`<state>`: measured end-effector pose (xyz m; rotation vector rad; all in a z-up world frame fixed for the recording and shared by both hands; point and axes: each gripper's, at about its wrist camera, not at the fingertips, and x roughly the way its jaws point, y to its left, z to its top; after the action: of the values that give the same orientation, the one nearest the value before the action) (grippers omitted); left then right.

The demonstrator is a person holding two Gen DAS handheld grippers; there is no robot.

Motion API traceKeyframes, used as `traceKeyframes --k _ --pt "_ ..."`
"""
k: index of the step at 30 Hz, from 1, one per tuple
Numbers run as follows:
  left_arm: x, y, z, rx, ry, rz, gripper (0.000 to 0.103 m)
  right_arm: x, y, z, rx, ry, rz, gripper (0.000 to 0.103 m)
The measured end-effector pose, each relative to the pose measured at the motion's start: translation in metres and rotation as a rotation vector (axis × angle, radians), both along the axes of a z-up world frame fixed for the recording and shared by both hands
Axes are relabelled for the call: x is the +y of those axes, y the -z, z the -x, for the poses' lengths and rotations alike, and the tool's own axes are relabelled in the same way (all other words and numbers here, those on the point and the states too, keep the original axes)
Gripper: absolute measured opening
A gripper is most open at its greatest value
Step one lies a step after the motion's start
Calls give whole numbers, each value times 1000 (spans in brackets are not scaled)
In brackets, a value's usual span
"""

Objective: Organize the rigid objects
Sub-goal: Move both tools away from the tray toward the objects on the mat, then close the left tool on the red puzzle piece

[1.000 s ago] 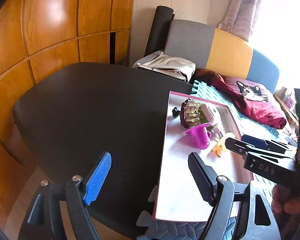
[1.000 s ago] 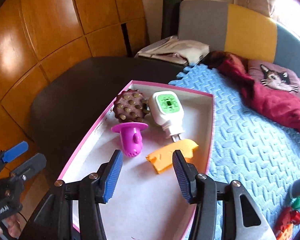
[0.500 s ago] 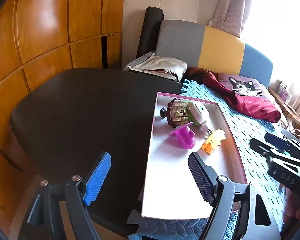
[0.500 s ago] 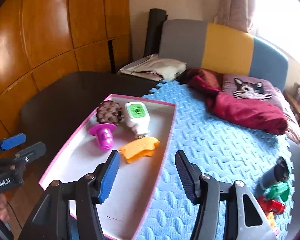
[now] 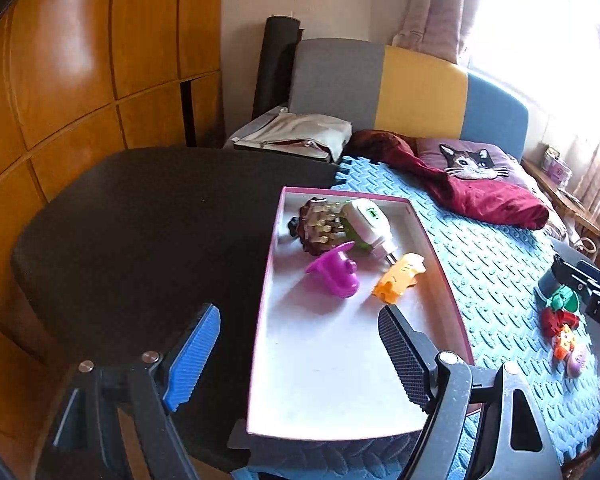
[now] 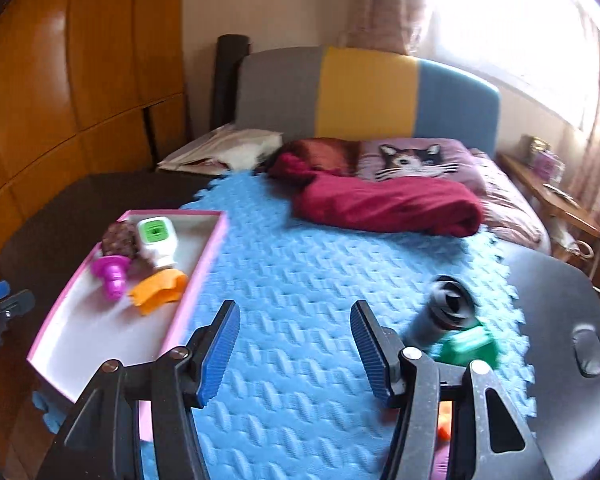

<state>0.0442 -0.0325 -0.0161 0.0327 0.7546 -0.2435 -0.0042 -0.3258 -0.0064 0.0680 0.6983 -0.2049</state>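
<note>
Pink-rimmed white tray (image 5: 416, 216) on the blue foam mat (image 6: 312, 280), along the mat's left edge, partly over the black tabletop (image 5: 140, 232). In the tray's far half: brown studded massager (image 5: 320, 226) toward the far left corner, white plug-in device with green face (image 5: 366, 226) touching it on the right, purple plastic piece (image 5: 334, 274) just in front of both, orange piece (image 5: 400, 278) beside it near the tray's right rim. Near half of tray bare.

Left gripper (image 5: 300, 356) open wide, nothing between the jaws, hovering over the tray's near left rim.

Right gripper (image 6: 294, 344) jaws apart, nothing between them, over bare mat right of the tray.

Near the mat's right edge: dark cylinder (image 6: 444, 312) lying on its side, green toy (image 6: 470, 346) touching it in front, red toy (image 5: 558, 318), small orange toy (image 5: 564, 342) and a pinkish egg-shaped item (image 5: 576, 362) in a loose row toward the near edge.

Maroon cloth (image 6: 384, 204) and cat cushion (image 6: 412, 158) at the mat's far end.
</note>
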Motion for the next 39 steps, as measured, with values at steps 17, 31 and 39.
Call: traceKeyframes --k 17,31,39 --pt "-67 -11 10 -22 164 -41 82 -160 19 74 -35 470 -109 59" --pt "-146 -7 17 30 357 -24 82 -199 32 97 -82 568 -372 59" --pt "-208 4 18 60 523 -31 82 -203 36 98 -85 562 -426 59"
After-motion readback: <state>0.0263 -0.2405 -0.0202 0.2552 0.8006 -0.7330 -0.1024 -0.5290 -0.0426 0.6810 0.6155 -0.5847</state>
